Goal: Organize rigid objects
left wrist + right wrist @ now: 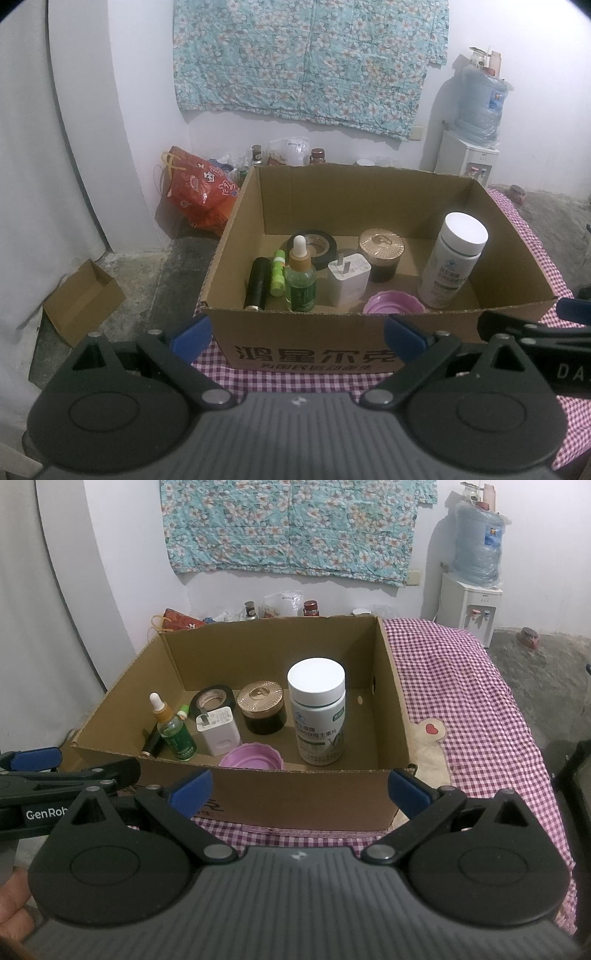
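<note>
While both sets of jaws stand spread wide and hold nothing, the left gripper [297, 334] and the right gripper [300, 786] hang just short of the near wall of the cardboard box [306, 794], touching neither it nor its contents. Beyond the left jaws, inside the box, a black tube [257, 283] lies beside a green stick [277, 272], with an upright dropper bottle [301, 278] next to them and a roll of black tape [312, 246] farther back. Ahead of the right jaws stand a white charger [218, 730], a gold-lidded jar [263, 708] and a tall white pill bottle [319, 712], while a pink lid [253, 757] lies against the near wall. Under the box is a checked cloth [461, 686] spread beyond the right jaws.
</note>
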### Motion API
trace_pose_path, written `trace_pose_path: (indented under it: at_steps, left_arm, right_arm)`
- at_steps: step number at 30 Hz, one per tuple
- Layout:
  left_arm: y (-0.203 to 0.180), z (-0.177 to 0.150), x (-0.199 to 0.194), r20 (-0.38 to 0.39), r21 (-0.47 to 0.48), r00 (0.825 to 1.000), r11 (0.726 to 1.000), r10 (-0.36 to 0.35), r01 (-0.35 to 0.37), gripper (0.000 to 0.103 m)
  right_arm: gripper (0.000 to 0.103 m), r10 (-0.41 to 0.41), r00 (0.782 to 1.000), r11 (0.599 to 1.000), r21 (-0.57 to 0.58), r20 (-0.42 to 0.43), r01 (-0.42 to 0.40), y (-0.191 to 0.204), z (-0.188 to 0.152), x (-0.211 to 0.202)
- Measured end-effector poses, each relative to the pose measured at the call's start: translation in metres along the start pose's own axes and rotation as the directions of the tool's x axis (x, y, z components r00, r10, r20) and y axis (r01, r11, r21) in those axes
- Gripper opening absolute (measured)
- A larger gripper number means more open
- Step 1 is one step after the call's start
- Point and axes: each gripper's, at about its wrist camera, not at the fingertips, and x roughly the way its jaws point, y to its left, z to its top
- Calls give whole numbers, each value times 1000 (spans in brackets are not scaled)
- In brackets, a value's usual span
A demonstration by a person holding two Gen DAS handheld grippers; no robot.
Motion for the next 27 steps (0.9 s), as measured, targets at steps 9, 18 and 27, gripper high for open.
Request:
trace_pose_path:
  at_steps: [9,18,27]
  left_arm:
    - [0,0,0,-1,0,1000,1000,-1,1,100]
    - [-1,0,0,-2,-1,1000,1000,-1,1,100]
    - [0,0,0,-1,0,1000,1000,0,0,100]
  right_arm:
    - [102,2,1000,1000,-1,-1,-2,-1,0,0]
    - [102,-1,1000,1000,6,-3,1,-1,-1,1]
    - [102,-3,1000,1000,8,-2,3,0,-1,1]
